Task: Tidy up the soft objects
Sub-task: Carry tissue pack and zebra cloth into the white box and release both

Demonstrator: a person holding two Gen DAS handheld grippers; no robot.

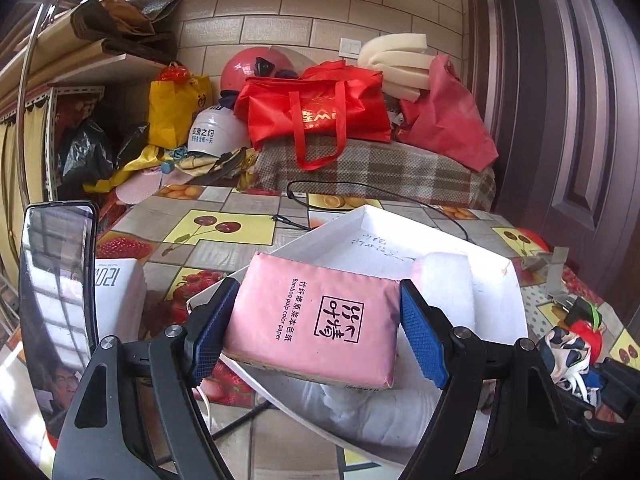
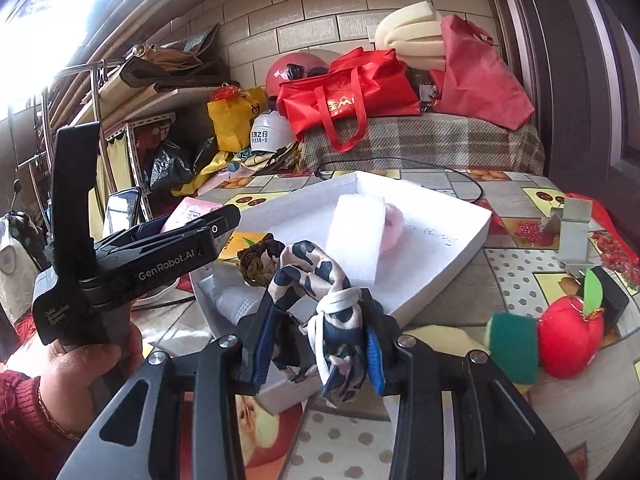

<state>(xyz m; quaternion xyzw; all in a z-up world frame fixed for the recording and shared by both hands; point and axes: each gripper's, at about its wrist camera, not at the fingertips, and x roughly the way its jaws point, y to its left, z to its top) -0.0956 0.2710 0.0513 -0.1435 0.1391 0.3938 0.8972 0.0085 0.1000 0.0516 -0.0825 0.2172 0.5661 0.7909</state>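
**Both grippers carry soft things toward the white box**

The white box lies on the table, straight ahead of both grippers and a little below them. Everything here is told from that box.

The left gripper squeezes a pink tissue pack between its blue pads. The pack hangs over the near edge of the box, with its long side running across from pad to pad. This gripper looks nearer to the box.

The right gripper is pinched tight on a spotted scarf. The scarf sits just before the near corner of the box, so it probably has a bit farther to go.

Inside the box there is already a white foam block with a pink fluffy thing beside it. The open space is next to them, so the pack likely goes down there.

To the right of the box, on the table, wait a green sponge and a red toy apple.
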